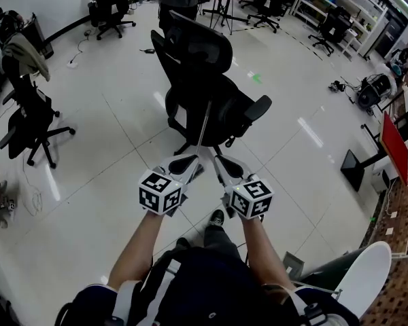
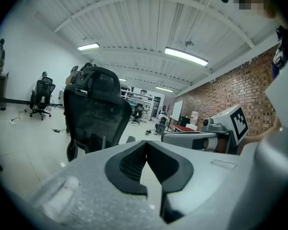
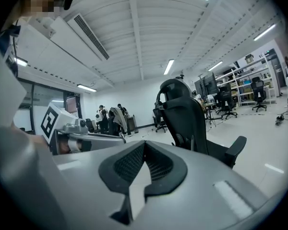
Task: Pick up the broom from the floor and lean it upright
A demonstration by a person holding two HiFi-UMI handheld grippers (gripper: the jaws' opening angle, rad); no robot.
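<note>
A glossy white tiled floor [image 1: 109, 114] carries a black office chair [image 1: 204, 80] at centre, another chair [image 1: 27, 117] at left and a flat black stand [image 1: 353, 167] at right.

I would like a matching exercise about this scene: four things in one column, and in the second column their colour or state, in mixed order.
Things:
1. left gripper
2. broom handle
3. nearest chair
4. flat board at the right edge

Colour or state:
a. red
b. black
c. shut, nothing between the jaws
d. thin, grey, upright at the chair

Pairs: 1-c, 2-d, 3-b, 4-a
</note>
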